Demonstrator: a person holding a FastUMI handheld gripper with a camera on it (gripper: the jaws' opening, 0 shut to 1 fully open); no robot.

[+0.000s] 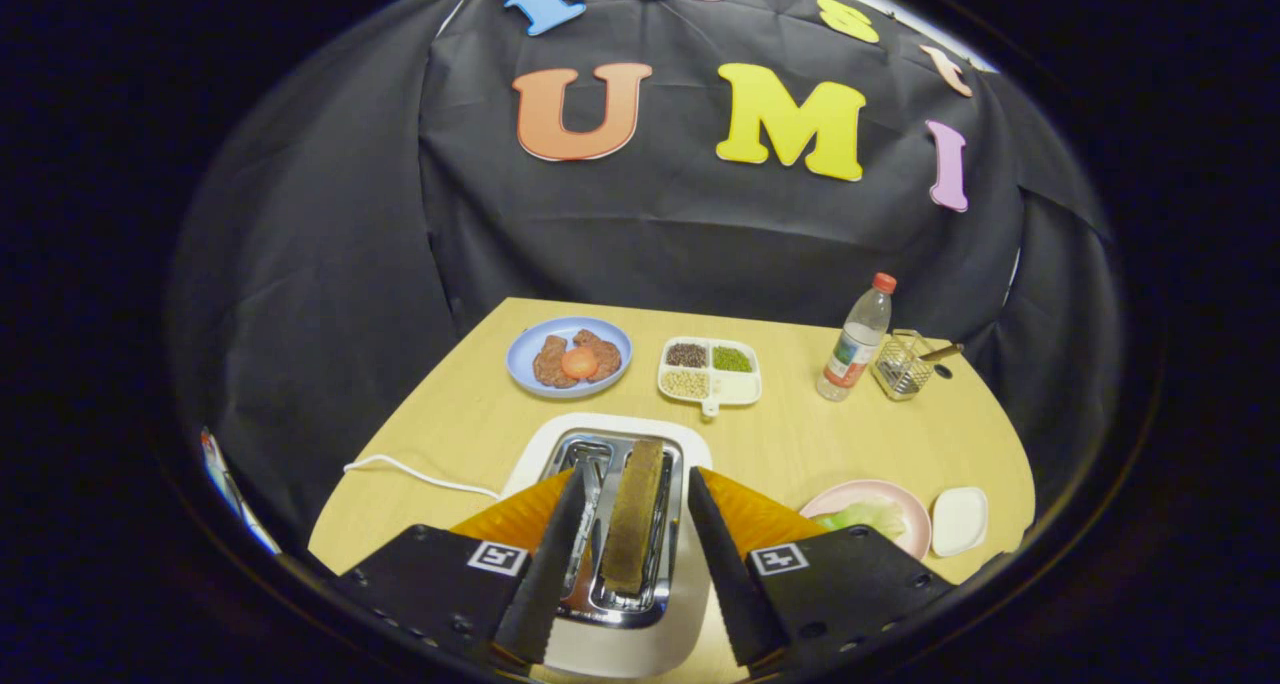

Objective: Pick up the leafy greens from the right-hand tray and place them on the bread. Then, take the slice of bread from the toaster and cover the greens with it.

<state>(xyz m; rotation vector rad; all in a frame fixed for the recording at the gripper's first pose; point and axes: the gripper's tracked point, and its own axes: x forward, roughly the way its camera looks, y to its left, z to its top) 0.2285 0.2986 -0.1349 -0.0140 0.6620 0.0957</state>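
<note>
A white toaster (622, 646) with a steel top stands on the wooden table (800, 434), right under my gripper (636, 474). A brown slice of bread (632, 516) sticks up out of its right slot. My fingers are open and stand on either side of that slice, with a gap on each side. Pale leafy greens (866, 516) lie on a pink plate (885, 490) to the right of the toaster, partly hidden behind my right finger.
A small white dish (958, 520) sits right of the pink plate. Farther back are a blue plate (522, 359) with meat and a tomato slice, a divided tray (738, 389) of grains, a water bottle (857, 342) and a wire basket (902, 366). The toaster's white cord (420, 474) runs left.
</note>
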